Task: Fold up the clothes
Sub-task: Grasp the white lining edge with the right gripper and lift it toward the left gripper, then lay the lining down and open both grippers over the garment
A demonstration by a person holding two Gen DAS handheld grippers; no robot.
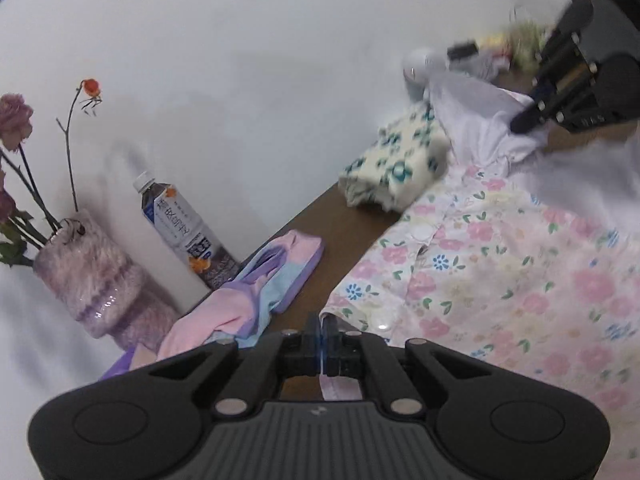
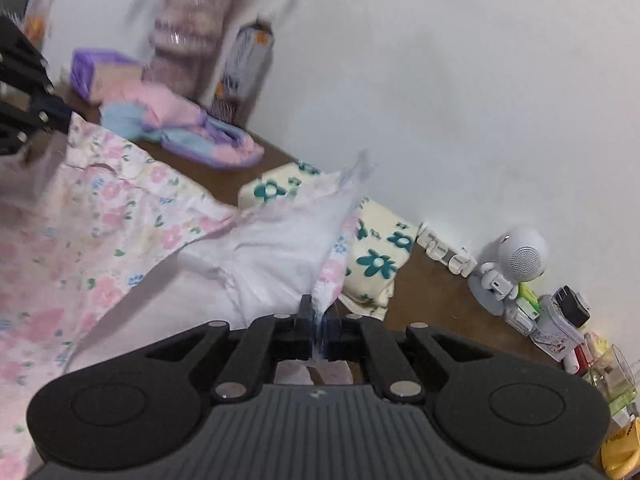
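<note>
With both jaws clenched on the pink floral cotton garment (image 1: pixel 500 264), left gripper (image 1: pixel 322 330) and right gripper (image 2: pixel 319 322) should keep the edge taut and fold across the brown wooden surface (image 1: pixel 344 236).

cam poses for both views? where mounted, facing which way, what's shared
Left wrist: on the left gripper, looking along its shut fingers across the brown table toward the white wall; the right gripper shows at upper right.
Right wrist: on the right gripper, facing the same wall, toward the white round-headed robot speaker; black parts of the left gripper show at the left edge.
Shared: pink floral garment, cream folded cloth with teal flowers, fuzzy pink vase.
</note>
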